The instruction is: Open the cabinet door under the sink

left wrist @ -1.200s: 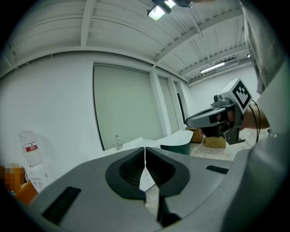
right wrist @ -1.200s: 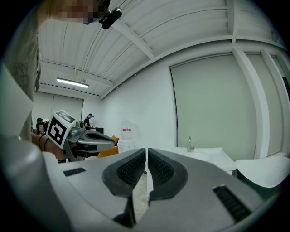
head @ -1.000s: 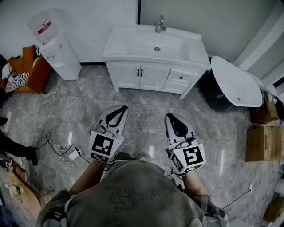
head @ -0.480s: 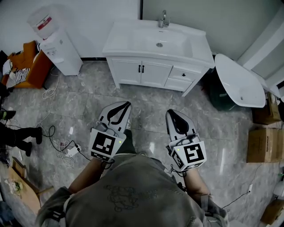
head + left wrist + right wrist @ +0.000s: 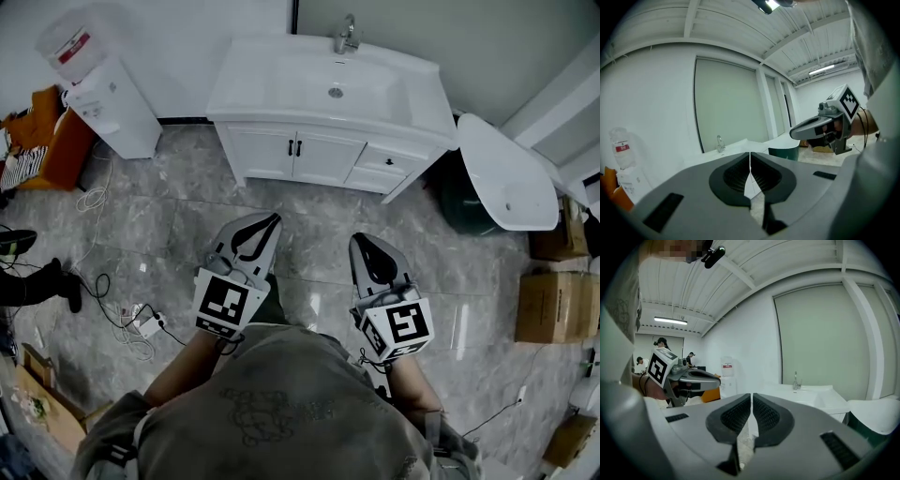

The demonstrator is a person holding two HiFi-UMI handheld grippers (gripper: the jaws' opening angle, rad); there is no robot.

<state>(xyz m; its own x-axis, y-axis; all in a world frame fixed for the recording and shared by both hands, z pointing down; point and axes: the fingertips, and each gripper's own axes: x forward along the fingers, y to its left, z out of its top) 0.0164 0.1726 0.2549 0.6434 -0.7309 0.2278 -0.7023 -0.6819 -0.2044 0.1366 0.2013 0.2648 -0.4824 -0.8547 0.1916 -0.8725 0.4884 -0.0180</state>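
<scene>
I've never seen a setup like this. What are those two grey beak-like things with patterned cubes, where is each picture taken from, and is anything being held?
There is no robot here. A person holds a two-jaw tool in each hand: the left gripper and the right gripper. The patterned cubes are part of them. One picture comes from a camera on the person's head, looking down. The other two come from cameras riding on each gripper, looking along its jaws. Both pairs of jaws are shut, with nothing between them. Ahead stands a white vanity cabinet with a sink on top; its doors are closed. Cables lie on the tiled floor, near a water dispenser.
</scene>
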